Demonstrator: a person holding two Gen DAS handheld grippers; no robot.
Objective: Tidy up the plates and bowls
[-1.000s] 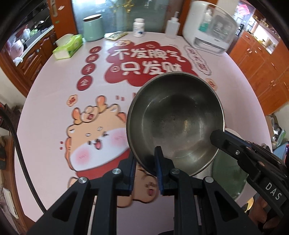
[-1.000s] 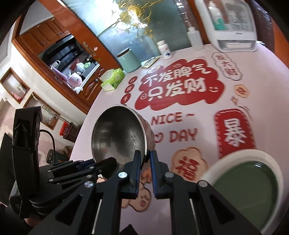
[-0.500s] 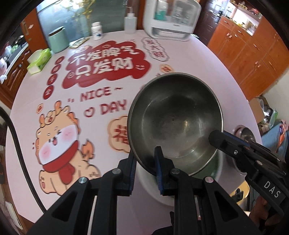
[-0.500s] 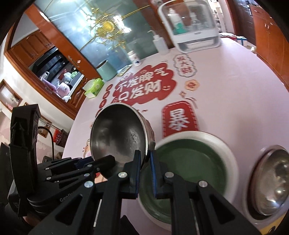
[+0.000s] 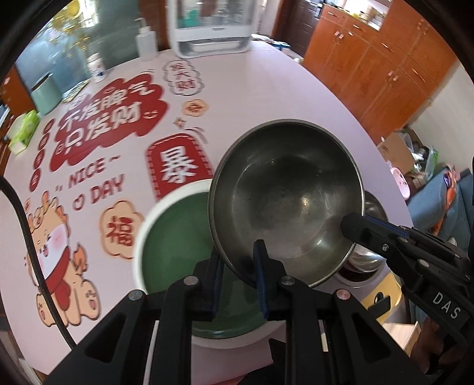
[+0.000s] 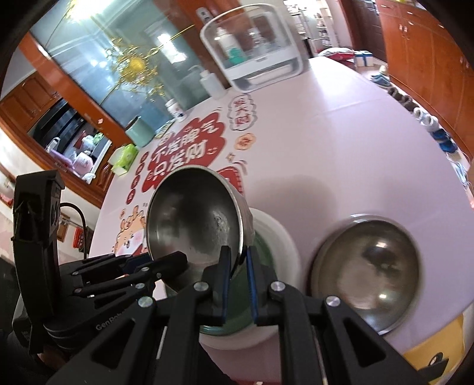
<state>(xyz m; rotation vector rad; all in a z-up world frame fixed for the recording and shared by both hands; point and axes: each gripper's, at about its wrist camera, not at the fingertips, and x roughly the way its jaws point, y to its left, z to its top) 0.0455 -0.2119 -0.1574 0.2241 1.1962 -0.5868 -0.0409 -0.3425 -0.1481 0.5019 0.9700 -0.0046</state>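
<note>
Both grippers hold one steel bowl by its rim, in the air. My left gripper is shut on its near rim. My right gripper is shut on the opposite rim; it also shows in the left wrist view. The held bowl hangs tilted over a green plate with a white rim, which lies on the table. A second steel bowl rests on the table to the right of the plate, partly hidden in the left wrist view.
The round pink table has red printed decals. At its far side stand a white dish cabinet, a pump bottle, a pill jar, a mint canister and a tissue box. Wooden cupboards stand to the right.
Both grippers have carried the steel bowl to the right across the table. It now hangs over the green plate, and the second steel bowl has come into view.
</note>
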